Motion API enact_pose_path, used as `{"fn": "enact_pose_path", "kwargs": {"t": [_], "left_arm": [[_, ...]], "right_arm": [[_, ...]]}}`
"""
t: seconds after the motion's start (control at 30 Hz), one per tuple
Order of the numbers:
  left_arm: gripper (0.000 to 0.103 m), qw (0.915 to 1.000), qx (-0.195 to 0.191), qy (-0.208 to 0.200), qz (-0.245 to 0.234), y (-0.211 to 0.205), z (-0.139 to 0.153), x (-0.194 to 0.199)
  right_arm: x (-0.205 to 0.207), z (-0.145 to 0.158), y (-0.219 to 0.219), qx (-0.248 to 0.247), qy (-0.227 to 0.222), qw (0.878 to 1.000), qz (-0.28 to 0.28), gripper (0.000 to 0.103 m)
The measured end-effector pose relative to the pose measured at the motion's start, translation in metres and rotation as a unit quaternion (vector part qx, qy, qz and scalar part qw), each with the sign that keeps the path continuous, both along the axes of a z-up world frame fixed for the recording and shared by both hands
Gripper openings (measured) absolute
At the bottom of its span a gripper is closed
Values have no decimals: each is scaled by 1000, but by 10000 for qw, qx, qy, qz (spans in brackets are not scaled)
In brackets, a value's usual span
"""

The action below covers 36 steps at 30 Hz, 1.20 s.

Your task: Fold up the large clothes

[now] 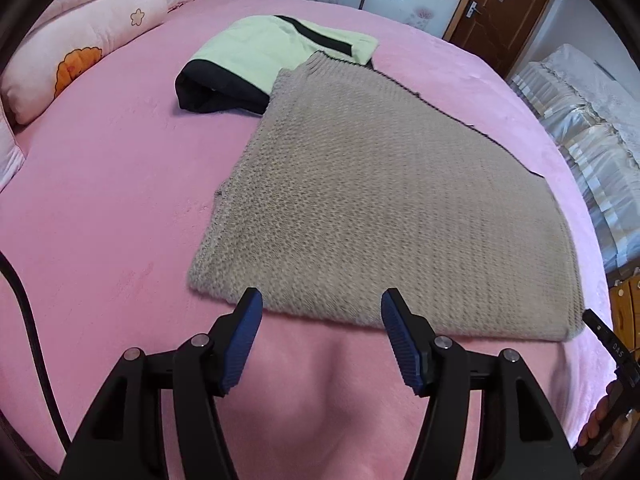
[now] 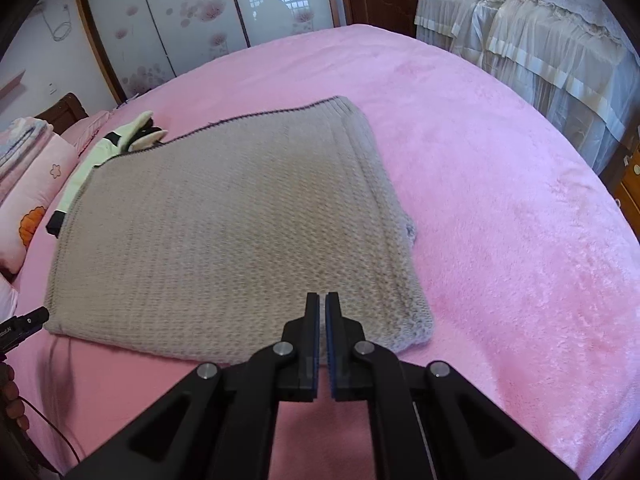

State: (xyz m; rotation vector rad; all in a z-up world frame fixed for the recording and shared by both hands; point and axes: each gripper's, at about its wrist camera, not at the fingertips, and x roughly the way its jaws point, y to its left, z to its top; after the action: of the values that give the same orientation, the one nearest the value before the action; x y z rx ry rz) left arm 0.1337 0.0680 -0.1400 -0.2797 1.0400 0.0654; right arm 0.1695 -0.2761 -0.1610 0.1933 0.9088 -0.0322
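Note:
A grey-brown knit sweater (image 1: 360, 208) lies folded flat on the pink bed (image 1: 100, 200); the right wrist view shows the same sweater (image 2: 224, 232) from its near right corner. My left gripper (image 1: 322, 300) hovers above the sweater's near edge, open, with nothing between its blue pads. Over the near right part of the sweater my right gripper (image 2: 323, 300) stands shut, its pads almost touching and empty. The tip of the left gripper shows at the left edge of the right wrist view.
A folded light-green and black garment (image 1: 256, 64) lies beyond the sweater, partly under its far corner. Pink pillows (image 1: 72, 52) sit at the far left. A second bed with a pale frilled cover (image 2: 540, 40) stands to the right. Wardrobe doors and a brown door line the back.

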Motion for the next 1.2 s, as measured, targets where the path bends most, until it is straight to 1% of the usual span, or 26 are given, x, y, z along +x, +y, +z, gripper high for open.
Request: {"fn": "enact_pose_path", "kwargs": {"t": [0.07, 0.13, 0.23, 0.3, 0.37, 0.43, 0.47, 0.53, 0.57, 0.6, 0.67, 0.7, 0.8, 0.9, 1.0, 1.07, 1.2], "left_arm": [[64, 10000, -85, -40, -19, -3, 9, -9], [66, 9998, -199, -73, -36, -4, 16, -18], [69, 9990, -437, -119, -60, -7, 22, -33], [69, 9980, -616, -123, -51, -7, 21, -42], [70, 9963, -858, -109, -4, -7, 15, -52], [70, 9930, -1178, -84, 18, -7, 3, -60], [70, 9905, -1370, -96, 26, -6, -4, -64], [70, 9813, -1915, -160, 64, -2, -23, -69], [70, 9745, -2234, -181, 102, 1, -32, -70], [70, 9690, -2458, -199, 146, 4, -40, -70], [70, 9577, -2844, -282, 329, 12, -58, -67], [70, 9546, -2932, -351, 404, 15, -65, -64], [70, 9459, -3141, -558, 595, 23, -84, -51], [70, 9453, -3100, -809, 620, 23, -92, -36], [70, 9472, -2965, -1069, 587, 17, -93, -20], [70, 9465, -2961, -1124, 615, 15, -96, -5], [70, 9422, -3040, -1222, 699, 14, -99, 30]], "right_arm": [[-5, 13, 9, 8, -122, 9999, 95, 14], [-11, 26, 19, -47, -278, 9994, 185, 21], [-20, 46, 37, -105, -522, 9979, 378, 21], [-25, 58, 50, -97, -663, 9965, 496, 22], [-30, 65, 61, -103, -760, 9953, 585, 22], [-34, 70, 75, -184, -882, 9939, 633, 22], [-36, 70, 79, -224, -918, 9934, 649, 22], [-40, 68, 92, -302, -1038, 9914, 734, 22], [-40, 67, 97, -336, -1074, 9908, 755, 22], [-42, 63, 103, -373, -1124, 9898, 793, 22], [-44, 56, 111, -390, -1177, 9887, 844, 22], [-45, 51, 113, -363, -1181, 9885, 877, 22], [-41, 39, 117, -243, -1076, 9894, 945, 22], [-36, 26, 118, -155, -992, 9898, 1010, 22], [-29, 15, 119, -116, -914, 9901, 1060, 22], [-23, 8, 119, -70, -866, 9902, 1089, 22], [-14, 2, 120, -51, -902, 9902, 1063, 22]]}}
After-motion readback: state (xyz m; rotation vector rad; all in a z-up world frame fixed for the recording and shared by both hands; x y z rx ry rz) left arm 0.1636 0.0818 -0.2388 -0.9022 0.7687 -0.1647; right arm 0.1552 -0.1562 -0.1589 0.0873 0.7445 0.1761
